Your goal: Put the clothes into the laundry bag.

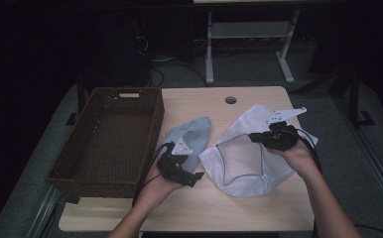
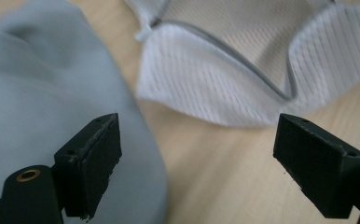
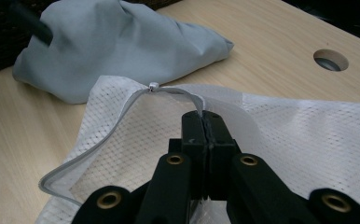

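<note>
Centre-right of the high view: right hand-held gripper (image 1: 255, 137) pinches the zipper rim of the white mesh laundry bag (image 1: 239, 171), mouth held open toward the left. Left hand-held gripper (image 1: 192, 177), jaws spread and empty, sits just beside the grey-blue cloth (image 1: 195, 135), lying up-frame of it, long axis slanting toward the wicker basket (image 1: 88, 168). Left gripper view shows cloth (image 2: 43, 93) by one jaw, bag mouth (image 2: 225, 79) ahead; right gripper view shows the pinch itself.
</note>
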`<state>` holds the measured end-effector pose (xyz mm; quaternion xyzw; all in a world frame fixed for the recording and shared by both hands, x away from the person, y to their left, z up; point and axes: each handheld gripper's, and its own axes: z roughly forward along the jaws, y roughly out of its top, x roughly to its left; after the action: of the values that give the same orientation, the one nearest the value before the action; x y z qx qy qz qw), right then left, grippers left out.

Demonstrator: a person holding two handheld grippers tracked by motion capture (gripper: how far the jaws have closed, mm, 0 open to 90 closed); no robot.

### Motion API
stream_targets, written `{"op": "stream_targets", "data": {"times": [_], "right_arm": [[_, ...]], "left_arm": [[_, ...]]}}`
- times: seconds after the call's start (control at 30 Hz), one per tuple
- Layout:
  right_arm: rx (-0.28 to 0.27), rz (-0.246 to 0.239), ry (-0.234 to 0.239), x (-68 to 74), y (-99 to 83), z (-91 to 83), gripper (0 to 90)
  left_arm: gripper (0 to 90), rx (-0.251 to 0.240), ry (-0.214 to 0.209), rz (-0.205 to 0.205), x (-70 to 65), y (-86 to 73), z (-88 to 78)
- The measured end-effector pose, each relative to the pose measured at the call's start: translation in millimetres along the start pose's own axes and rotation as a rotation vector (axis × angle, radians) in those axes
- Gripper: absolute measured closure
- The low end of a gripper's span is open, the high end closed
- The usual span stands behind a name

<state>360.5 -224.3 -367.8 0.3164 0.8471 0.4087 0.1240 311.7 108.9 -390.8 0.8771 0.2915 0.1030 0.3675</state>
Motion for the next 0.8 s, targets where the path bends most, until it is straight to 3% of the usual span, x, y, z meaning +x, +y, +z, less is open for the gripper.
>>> {"op": "stream_targets", "data": {"times": [0.23, 0.43, 0.53, 0.8], "right_arm": [[0.009, -0.002, 0.004, -0.6, -0.9, -0.8, 87.9], [0.016, -0.002, 0.006, -1.0, -1.8, -1.0, 88.0], [0.018, 0.002, 0.007, -1.0, -2.3, -1.7, 87.9], [0.026, -0.005, 0.012, -0.5, -4.4, -1.7, 87.9]], "left_arm": [[14.3, -0.005, 0.078, -0.018, 26.3, 28.1, -0.1], [13.2, 0.024, 0.137, -0.067, 51.0, 43.2, 11.1], [12.2, 0.053, 0.162, -0.096, 60.2, 45.9, 20.3], [12.2, 0.149, 0.17, -0.142, 76.2, 42.9, 53.6]]}}
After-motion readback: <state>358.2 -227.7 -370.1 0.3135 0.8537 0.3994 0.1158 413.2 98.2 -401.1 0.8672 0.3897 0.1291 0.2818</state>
